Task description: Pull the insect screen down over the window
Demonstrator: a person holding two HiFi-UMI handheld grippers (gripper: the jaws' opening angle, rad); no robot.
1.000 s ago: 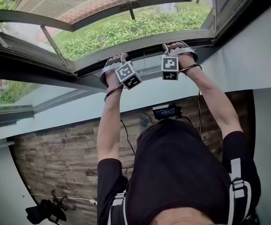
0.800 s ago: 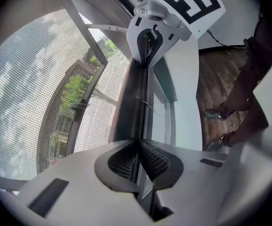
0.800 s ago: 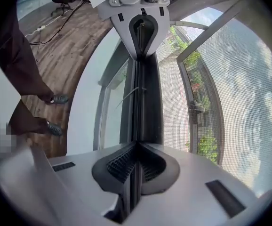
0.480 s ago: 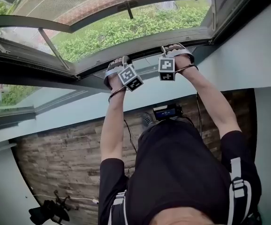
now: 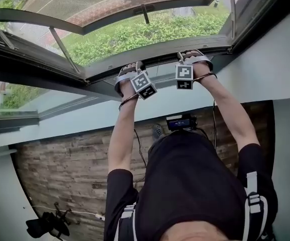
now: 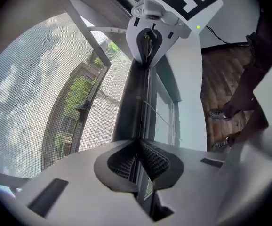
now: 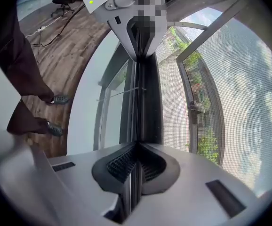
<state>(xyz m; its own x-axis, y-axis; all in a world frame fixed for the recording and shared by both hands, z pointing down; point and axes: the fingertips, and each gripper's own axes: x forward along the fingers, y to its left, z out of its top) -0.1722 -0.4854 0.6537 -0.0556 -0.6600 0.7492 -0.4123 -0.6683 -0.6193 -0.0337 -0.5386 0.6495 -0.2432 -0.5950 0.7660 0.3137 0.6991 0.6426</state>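
The insect screen's mesh (image 5: 130, 34) covers the window opening, with green bushes showing through it. Its dark bottom bar (image 5: 160, 59) lies low, close to the window sill. My left gripper (image 5: 131, 68) is shut on a thin rib of that bar, to the left of my right gripper (image 5: 192, 55), which is shut on the same rib. In the left gripper view the bar (image 6: 133, 107) runs from my left gripper (image 6: 138, 166) up to the right gripper (image 6: 150, 32). In the right gripper view the bar (image 7: 143, 102) runs from my right gripper (image 7: 135, 166) up to the left gripper (image 7: 136, 27).
A white wall (image 5: 265, 59) runs under the sill. A fixed pane (image 5: 34, 104) continues to the left. Behind me is wooden floor (image 5: 59, 169) with a black office chair (image 5: 47, 225) and a cable. Mesh fills the outer side of both gripper views (image 6: 32, 93) (image 7: 239, 79).
Both grippers stay clamped on the bar at the same spots. Only the head view has shifted a little.
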